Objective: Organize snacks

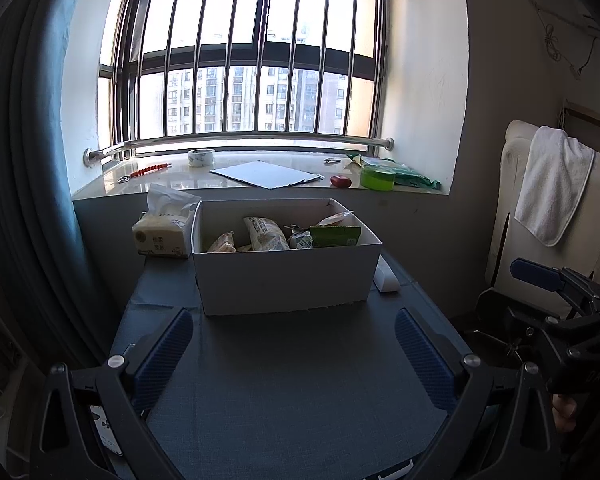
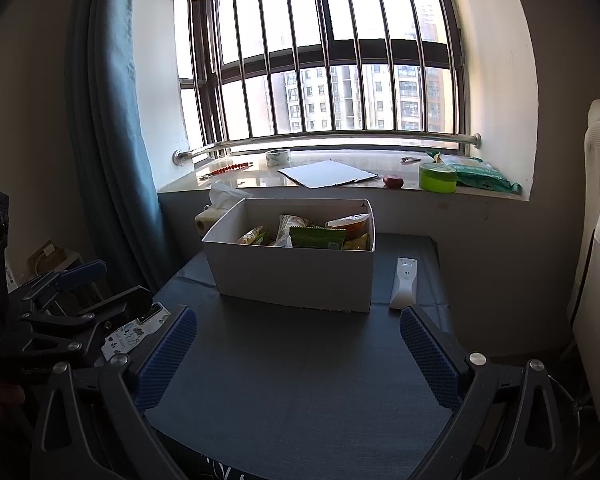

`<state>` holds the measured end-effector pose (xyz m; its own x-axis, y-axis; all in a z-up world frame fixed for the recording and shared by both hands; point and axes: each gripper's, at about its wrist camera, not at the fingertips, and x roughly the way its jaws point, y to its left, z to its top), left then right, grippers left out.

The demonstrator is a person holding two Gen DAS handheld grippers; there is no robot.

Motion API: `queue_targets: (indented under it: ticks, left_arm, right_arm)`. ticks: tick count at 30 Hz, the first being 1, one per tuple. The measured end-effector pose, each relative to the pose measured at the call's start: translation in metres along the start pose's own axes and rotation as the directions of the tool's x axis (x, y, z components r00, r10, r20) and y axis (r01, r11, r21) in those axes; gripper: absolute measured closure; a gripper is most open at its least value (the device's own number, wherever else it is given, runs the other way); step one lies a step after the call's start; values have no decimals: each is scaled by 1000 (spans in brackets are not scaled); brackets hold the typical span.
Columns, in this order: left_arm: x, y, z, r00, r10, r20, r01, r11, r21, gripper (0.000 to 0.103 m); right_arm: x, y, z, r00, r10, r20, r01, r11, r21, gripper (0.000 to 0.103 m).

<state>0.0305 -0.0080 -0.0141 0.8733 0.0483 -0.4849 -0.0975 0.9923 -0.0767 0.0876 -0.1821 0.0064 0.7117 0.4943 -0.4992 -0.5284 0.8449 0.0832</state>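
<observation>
Beside box (image 2: 296,276): remote (image 2: 405,282); tissues (image 1: 162,234) behind.

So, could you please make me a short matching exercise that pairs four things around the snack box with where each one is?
Things:
1. snack packets
2. tissue pack
3. white remote
4. roll of tape

Places:
A. on the windowsill
B. on the table, at the right of the white box
C. inside the white box
D. on the table, at the left of the white box

Pairs: 1-C, 2-D, 3-B, 4-A
</observation>
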Motion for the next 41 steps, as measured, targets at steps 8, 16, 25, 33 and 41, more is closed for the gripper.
queue_targets:
  ticks: [8,16,25,33,41]
  left_arm:
    - [2,1,-1,1000,-1,-9,1,1000,0,0]
    - [2,1,-1,1000,-6,-9,6,1000,0,0]
    - [2,0,-2,1000,-9,-10,9,1000,-1,0]
    - [1,0,-3,1000,-16,-11,16,1000,-2,0]
    - [-1,-2,-3,999,-41,-1,41,999,4,0]
  right_arm:
    - [1,0,-2,1000,0,-4,0,1000,0,0]
    - [1,-1,-2,1000,-1,0,1,1000,4,0]
    - [1,0,-3,1000,-1,-2,1,1000,1,0]
    - [0,-1,-2,1000,-3,0,3,1000,5,0]
    - [1,-1,-2,1000,-2,-1,2,1000,2,0]
